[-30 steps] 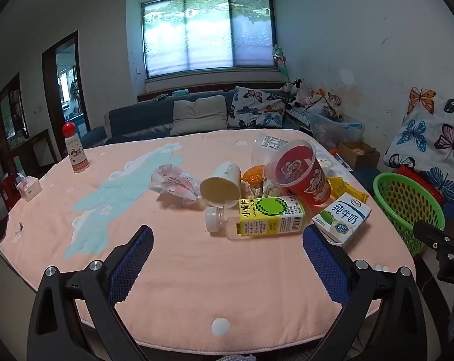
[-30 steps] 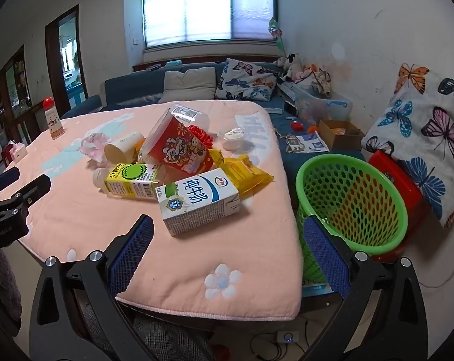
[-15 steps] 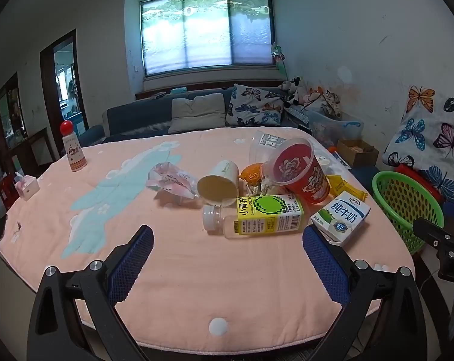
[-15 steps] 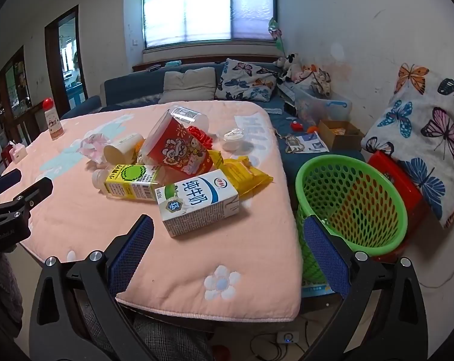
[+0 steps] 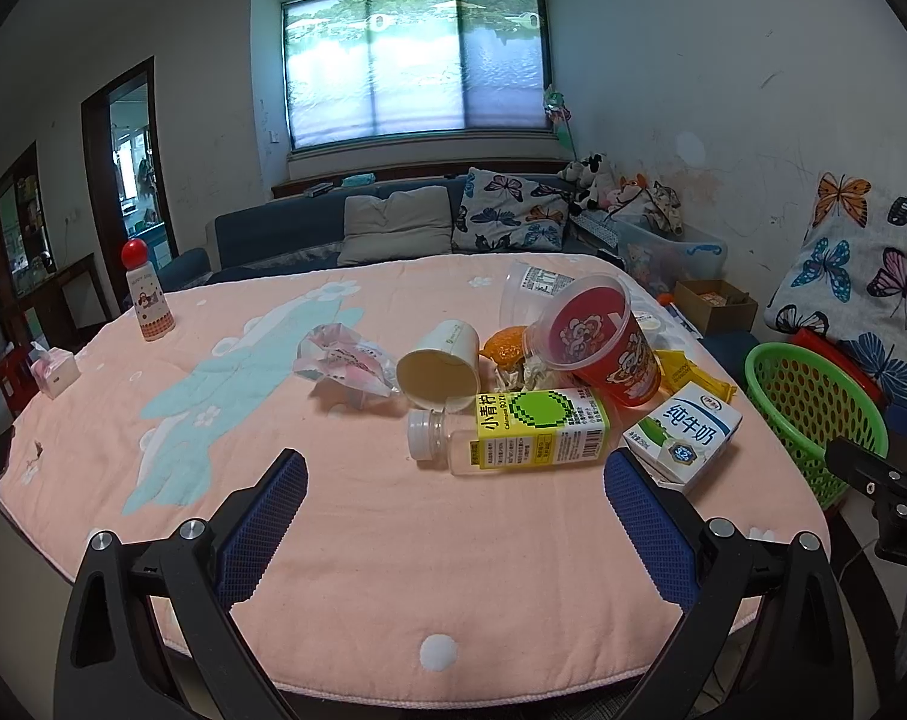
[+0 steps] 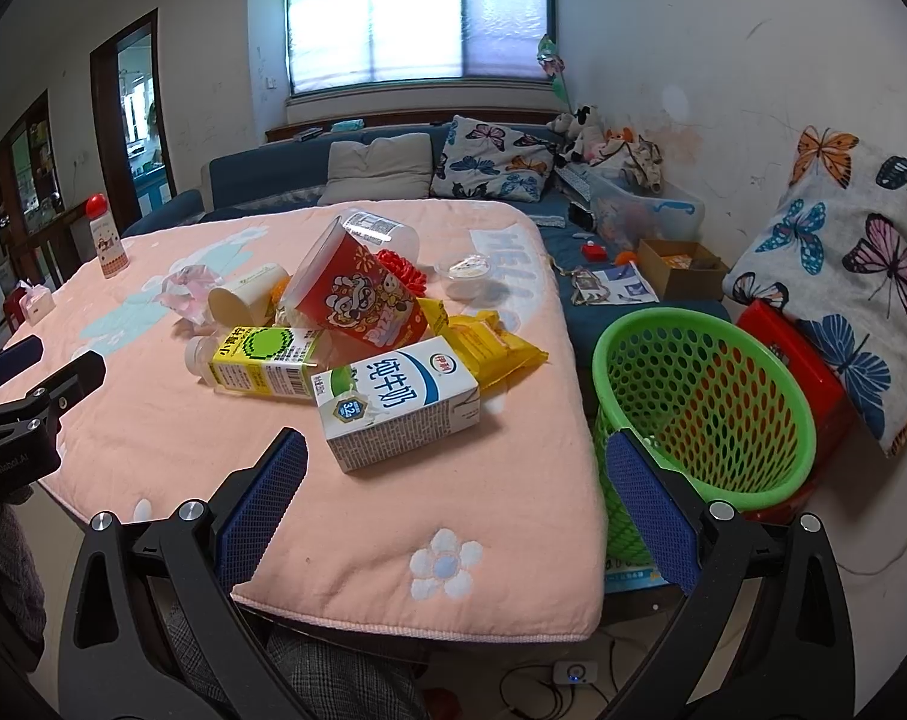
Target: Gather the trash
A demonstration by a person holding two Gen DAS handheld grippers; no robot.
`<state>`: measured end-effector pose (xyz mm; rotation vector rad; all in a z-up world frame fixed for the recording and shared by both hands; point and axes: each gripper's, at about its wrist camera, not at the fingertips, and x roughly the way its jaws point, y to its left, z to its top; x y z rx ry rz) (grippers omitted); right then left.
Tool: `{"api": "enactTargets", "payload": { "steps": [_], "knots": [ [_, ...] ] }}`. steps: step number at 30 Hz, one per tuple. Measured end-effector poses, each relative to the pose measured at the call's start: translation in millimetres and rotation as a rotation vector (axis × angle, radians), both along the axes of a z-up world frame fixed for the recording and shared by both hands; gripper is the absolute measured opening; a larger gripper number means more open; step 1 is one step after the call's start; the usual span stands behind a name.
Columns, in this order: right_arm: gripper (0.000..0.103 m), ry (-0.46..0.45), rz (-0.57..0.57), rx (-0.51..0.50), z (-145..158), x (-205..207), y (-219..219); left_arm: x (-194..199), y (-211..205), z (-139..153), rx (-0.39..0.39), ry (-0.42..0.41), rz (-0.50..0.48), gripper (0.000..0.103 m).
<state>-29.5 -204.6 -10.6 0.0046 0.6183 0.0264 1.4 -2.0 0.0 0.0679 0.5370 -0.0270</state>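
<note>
Left hand-held gripper (image 5: 453,480) and right hand-held gripper (image 6: 456,462) spread wide, holding nothing, above near edge of surface (image 5: 345,540). Beyond, milk carton (image 6: 396,405) and bottle (image 5: 513,435) lying near right edge; green basket (image 6: 702,411) just beside that edge.

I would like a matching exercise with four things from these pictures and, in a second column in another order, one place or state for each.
Things:
1. milk carton
2. basket
3. bottle with red cap
4. paper cup

States:
A. stands upright, far from the pile
B. lies with its open mouth toward the left camera
C. stands beside the table, off it
D. lies nearest the right tool

Pairs: 1-D, 2-C, 3-A, 4-B
</note>
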Motion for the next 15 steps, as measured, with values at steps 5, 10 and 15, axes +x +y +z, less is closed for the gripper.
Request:
{"api": "enactTargets", "payload": {
  "steps": [5,10,15],
  "knots": [
    [0.099,0.001,-0.001,0.001,-1.2,-0.4,-0.2,-0.5,0.9,-0.2,0.0,-0.001,-0.002,0.096],
    [0.099,0.002,0.0,0.002,-2.0,2.2,-1.5,0.6,2.1,-0.6,-0.002,0.0,0.001,0.096],
    [0.099,0.004,-0.001,0.003,-5.8,3.4,-1.1,0.9,2.6,-0.6,-0.002,0.001,0.001,0.096]
  ]
}}
